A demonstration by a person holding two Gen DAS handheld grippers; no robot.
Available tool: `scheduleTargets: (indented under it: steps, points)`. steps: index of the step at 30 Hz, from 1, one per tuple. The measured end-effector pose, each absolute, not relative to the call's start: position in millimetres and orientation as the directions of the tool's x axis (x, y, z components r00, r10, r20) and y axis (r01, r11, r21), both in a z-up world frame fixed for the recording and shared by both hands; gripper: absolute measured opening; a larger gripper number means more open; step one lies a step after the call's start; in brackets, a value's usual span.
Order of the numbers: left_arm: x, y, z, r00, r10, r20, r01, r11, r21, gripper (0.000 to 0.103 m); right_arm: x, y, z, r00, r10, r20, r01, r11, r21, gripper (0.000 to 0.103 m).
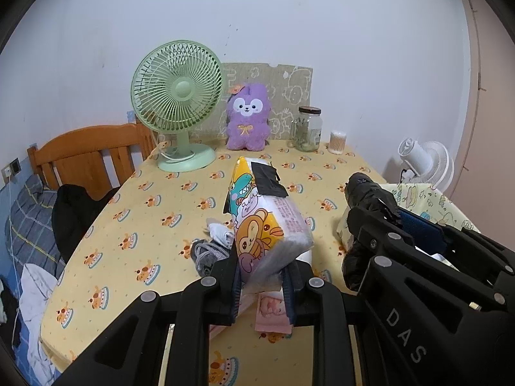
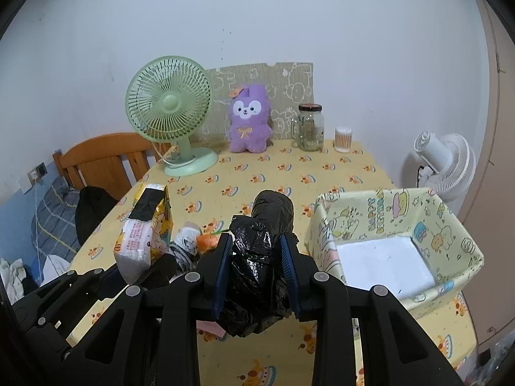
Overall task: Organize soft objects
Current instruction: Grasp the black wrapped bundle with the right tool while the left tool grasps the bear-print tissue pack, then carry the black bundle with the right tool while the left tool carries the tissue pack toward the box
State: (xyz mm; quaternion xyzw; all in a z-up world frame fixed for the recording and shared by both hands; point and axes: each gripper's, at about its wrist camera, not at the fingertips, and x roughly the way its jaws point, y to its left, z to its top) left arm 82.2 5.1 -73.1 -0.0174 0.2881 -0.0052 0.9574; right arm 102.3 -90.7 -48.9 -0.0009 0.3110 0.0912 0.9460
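Nearest, the left gripper (image 1: 260, 284) clamps a tissue pack (image 1: 267, 222) lifted over the tabletop (image 1: 145, 225), above crumpled socks (image 1: 209, 251). Beside it, the right gripper (image 2: 256, 268) squeezes a black bag roll (image 2: 264, 244), just left of the cartoon-print box (image 2: 399, 225). Farther back stand a green fan (image 2: 170, 112), purple plush (image 2: 249, 119), jar (image 2: 310, 127) and swabs (image 2: 342, 140).
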Motion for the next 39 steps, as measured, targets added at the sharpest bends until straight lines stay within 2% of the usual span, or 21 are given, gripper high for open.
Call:
scheduleTargets:
  steps: [39]
  points:
    - [112, -93, -53, 0.853, -0.125, -0.507, 0.139, 0.990, -0.010, 0.020, 119, -189, -28, 0.844, 0.112, -0.525, -0.091, 0.994, 0.066, 0.034]
